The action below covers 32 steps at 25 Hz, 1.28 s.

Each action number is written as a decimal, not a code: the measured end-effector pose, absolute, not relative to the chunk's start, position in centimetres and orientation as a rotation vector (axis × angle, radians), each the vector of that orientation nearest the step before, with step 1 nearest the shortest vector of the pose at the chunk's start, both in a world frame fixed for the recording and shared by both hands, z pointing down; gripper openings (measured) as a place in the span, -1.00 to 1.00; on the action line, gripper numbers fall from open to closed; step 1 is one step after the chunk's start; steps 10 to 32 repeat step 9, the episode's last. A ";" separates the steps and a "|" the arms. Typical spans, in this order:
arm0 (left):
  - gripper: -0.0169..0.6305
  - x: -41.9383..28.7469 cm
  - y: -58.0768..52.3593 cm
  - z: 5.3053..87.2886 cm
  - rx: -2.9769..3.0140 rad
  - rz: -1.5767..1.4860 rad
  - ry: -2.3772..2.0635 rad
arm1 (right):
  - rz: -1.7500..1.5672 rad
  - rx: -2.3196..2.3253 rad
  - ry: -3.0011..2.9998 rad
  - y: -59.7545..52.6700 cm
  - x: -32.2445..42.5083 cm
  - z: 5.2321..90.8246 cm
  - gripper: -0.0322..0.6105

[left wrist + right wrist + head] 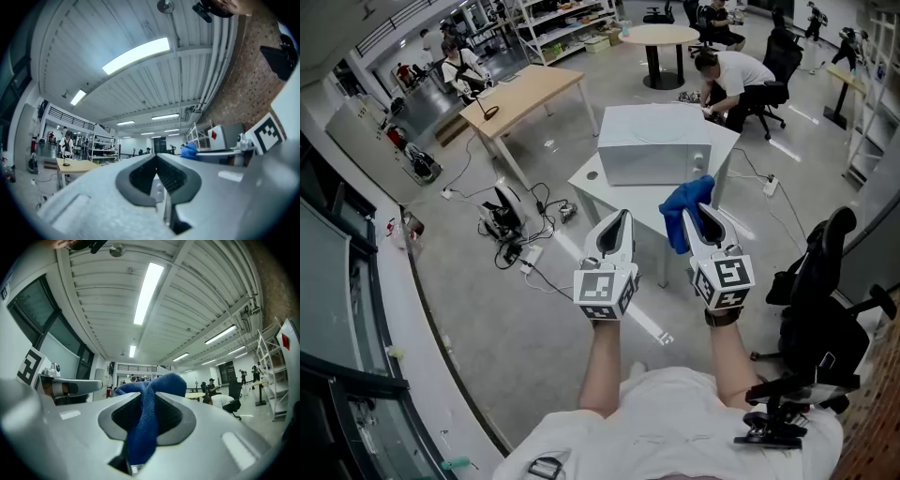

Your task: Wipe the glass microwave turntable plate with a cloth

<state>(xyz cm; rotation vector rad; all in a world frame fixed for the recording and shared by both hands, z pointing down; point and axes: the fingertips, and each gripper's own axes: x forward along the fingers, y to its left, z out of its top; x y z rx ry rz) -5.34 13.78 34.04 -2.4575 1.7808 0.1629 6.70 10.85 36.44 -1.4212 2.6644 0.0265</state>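
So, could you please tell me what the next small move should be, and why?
Probably step closer to the microwave on the table. The right hand-held gripper is shut on the cloth, the left hand-held gripper is shut and empty, and both are held short of the table. No glass plate shows, so it may be inside the microwave.

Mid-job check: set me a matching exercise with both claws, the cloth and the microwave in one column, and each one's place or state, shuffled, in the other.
Things:
1. left claw
2. right claw
3. cloth
4. microwave

Place or state:
A. on the white table
B. blue, pinched in a claw
C. shut, nothing in it
D. shut on the cloth

Pairs: 1-C, 2-D, 3-B, 4-A
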 end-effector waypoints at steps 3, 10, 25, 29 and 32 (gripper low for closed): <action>-0.94 -5.7 14.0 34.1 -2.486 0.153 1.766 | 0.018 -1.442 2.662 11.0 6.2 36.6 -0.61; -0.94 -6.8 13.8 35.1 -2.496 0.102 1.744 | 0.000 -1.483 2.656 11.0 5.3 37.4 -0.61; -0.94 -6.8 13.8 35.1 -2.496 0.102 1.744 | 0.000 -1.483 2.656 11.0 5.3 37.4 -0.61; -0.94 -6.8 13.8 35.1 -2.496 0.102 1.744 | 0.000 -1.483 2.656 11.0 5.3 37.4 -0.61; -0.94 -6.8 13.8 35.1 -2.496 0.102 1.744 | 0.000 -1.483 2.656 11.0 5.3 37.4 -0.61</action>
